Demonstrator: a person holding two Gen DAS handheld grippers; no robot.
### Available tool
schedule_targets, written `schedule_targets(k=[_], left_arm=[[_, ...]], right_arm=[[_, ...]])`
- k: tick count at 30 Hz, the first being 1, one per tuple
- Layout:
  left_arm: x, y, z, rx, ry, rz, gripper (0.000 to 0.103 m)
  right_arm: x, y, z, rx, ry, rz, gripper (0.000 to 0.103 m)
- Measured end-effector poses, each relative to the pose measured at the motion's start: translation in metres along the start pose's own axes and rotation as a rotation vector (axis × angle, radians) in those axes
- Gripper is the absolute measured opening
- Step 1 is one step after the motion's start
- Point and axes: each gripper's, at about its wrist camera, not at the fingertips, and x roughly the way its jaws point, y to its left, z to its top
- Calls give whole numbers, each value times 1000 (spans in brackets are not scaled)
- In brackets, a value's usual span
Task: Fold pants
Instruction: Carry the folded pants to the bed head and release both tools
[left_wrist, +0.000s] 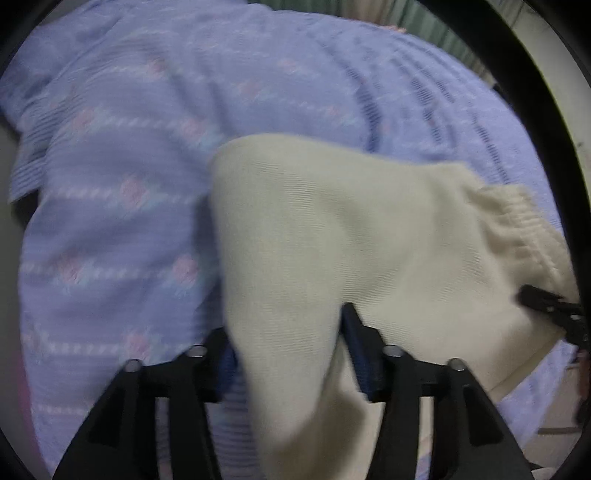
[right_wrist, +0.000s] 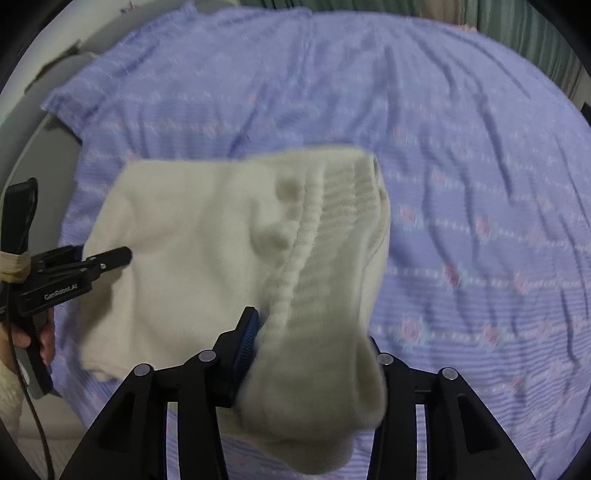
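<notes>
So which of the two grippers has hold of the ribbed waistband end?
The right gripper: the pants' ribbed waistband runs into its fingers. The left gripper pinches plain fabric.

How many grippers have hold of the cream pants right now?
2. The left gripper clamps the plain side of the cream pants; the right gripper clamps the ribbed waistband end.

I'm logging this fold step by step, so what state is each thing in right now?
Cream pants: bunched, partly lifted off the bed, gripped at two spots.
Ribbed waistband: pinched by the right gripper.
Left gripper: shut on the pants fabric.
Purple bedspread: spread out, wrinkled.
</notes>
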Motion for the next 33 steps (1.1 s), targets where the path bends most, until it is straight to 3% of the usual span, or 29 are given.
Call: schedule_targets(k=[1, 3, 5, 8, 10, 15, 16, 18, 21, 26, 33], left_arm=[[-4, 1, -6, 6, -21, 50, 74], [-12, 5, -15, -8, -41, 88, 79], [-15, 9, -19, -27, -25, 86, 79], [-35, -10, -26, 25, -63, 169, 77], [-50, -27, -30, 72, -91, 206, 77], [-107, -76, -40, 46, -173, 165, 81], [-120, -86, -41, 38, -194, 170, 88], [-152, -109, -45, 12, -258, 188, 90], [-200, -144, -54, -10, -331, 160, 100], [-271, -217, -70, -11, -443, 159, 103], [-334, -314, -101, 1, -464, 168, 103]], right_arm=[[1, -1, -4, -9, 8, -4, 46], [-1, -5, -13, -13, 7, -35, 58], [-7, -12, -19, -21, -20, -134, 67], [-18, -30, -24, -45, -59, -292, 69], [-24, -42, -24, -41, -63, -322, 69], [-77, -63, -33, -2, -144, -286, 70], [-91, -64, -38, -6, -163, -270, 74], [-126, -71, -49, -15, -216, -240, 81], [-180, -78, -69, -38, -293, -227, 93], [-268, -97, -106, -72, -383, -208, 96], [-371, -128, -162, -98, -475, -186, 98]])
